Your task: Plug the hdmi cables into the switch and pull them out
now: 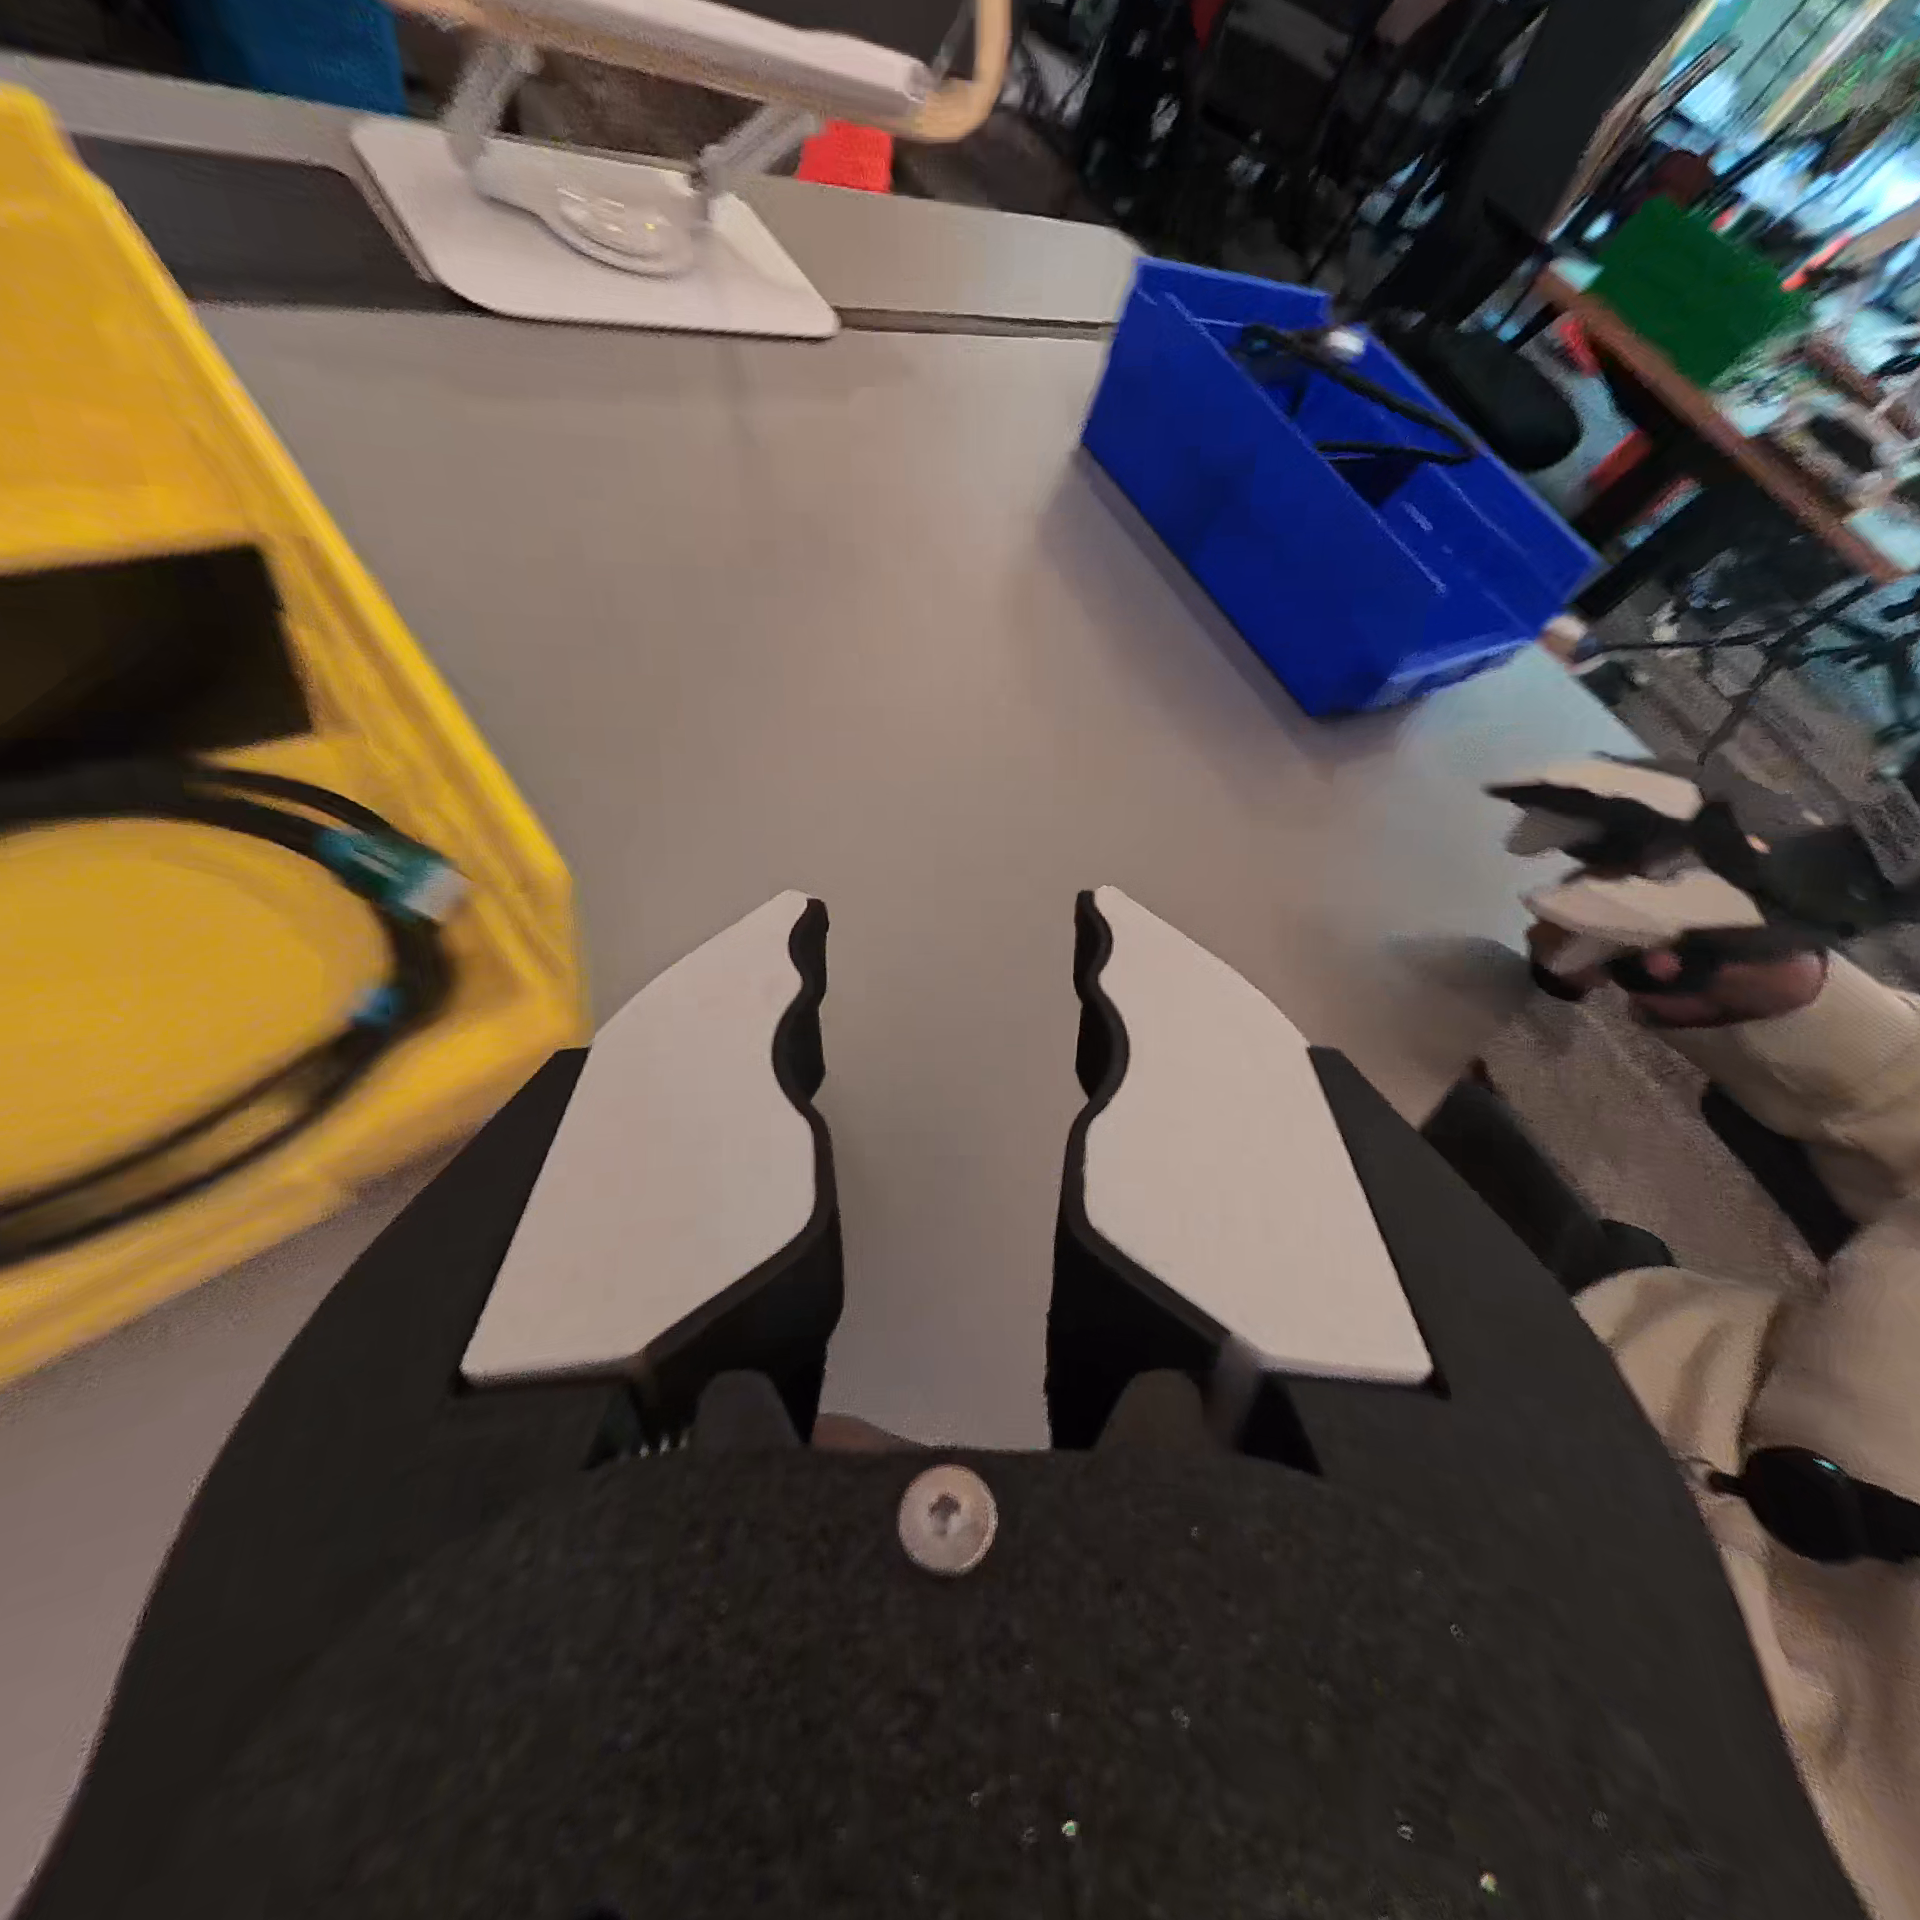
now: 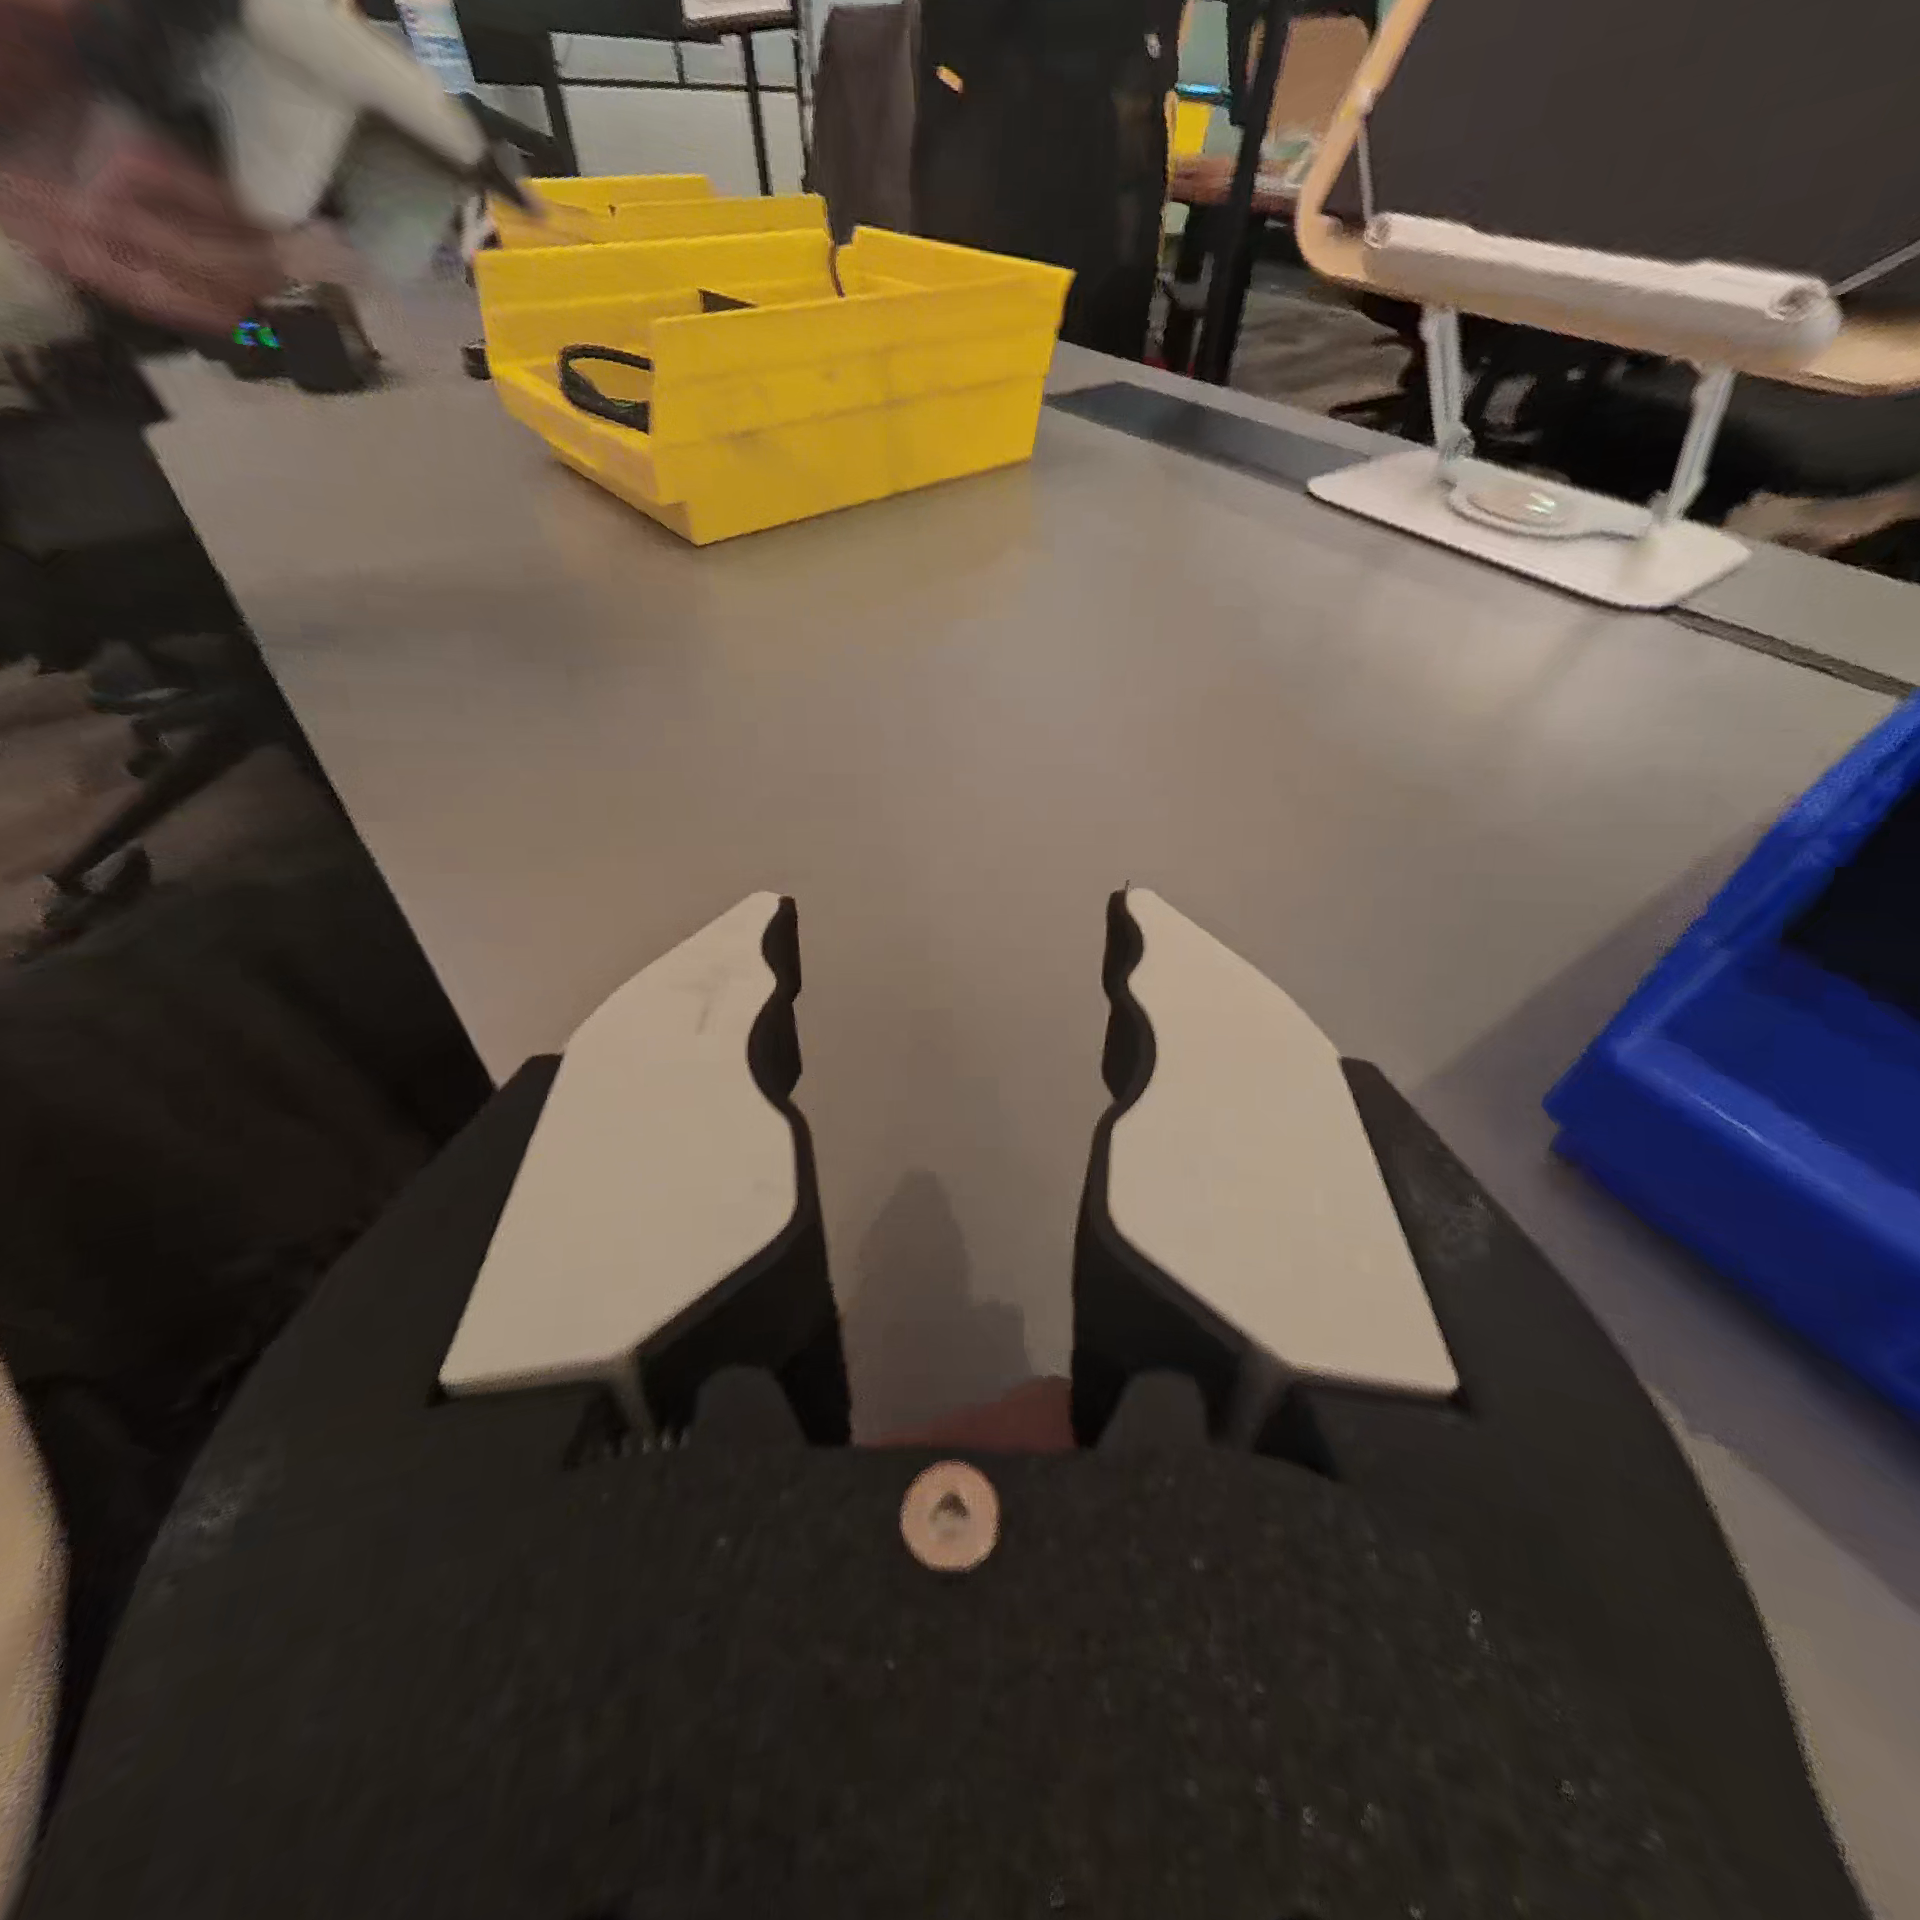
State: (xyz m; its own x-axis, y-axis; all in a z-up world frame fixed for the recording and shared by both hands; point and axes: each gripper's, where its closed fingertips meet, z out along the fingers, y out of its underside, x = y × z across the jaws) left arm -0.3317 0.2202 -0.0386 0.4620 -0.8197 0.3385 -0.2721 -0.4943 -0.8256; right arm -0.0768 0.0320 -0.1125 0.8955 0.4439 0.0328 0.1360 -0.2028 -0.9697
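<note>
Left wrist view, left to right. Yellow bin point(image 1: 312, 644) at far left on grey table point(image 1: 779, 623), blurred; inside it a black boxy thing point(image 1: 145, 644), maybe the switch, can't tell for sure. Just below that, coiled black HDMI cables point(image 1: 312, 997) lying in same bin, teal plug ends point(image 1: 390, 868) showing near bin's right wall. Left gripper point(image 1: 951, 914) centre frame, fingers point(image 1: 675, 1143) released, spread apart, nothing between them, only bare table under the gap. White stand point(image 1: 613, 239) with flat base at back of table, top centre. Blue bin point(image 1: 1320, 520) at right rear near table edge, thin black cable point(image 1: 1371, 410) lying in it. Right gripper point(image 1: 1621, 862) far right off table edge, blurred, apparently spread and empty, held by a hand point(image 1: 1714, 987) in pale sleeve.

Right wrist view, left to right. Left gripper top left, heavily blurred, above and just left of yellow bin point(image 2: 790, 384). Small dark device point(image 2: 296, 343) with green lights on table beside bin, too blurred to identify. Black cable loop point(image 2: 603, 390) visible inside yellow bin near its front left. Right gripper point(image 2: 956, 914) centre, fingers point(image 2: 665, 1153) released, wide gap, holding nothing, hovering over bare table point(image 2: 935, 675). White stand point(image 2: 1538, 509) at right rear. Blue bin point(image 2: 1766, 1091) at far right edge, close beside right gripper, not touching.
</note>
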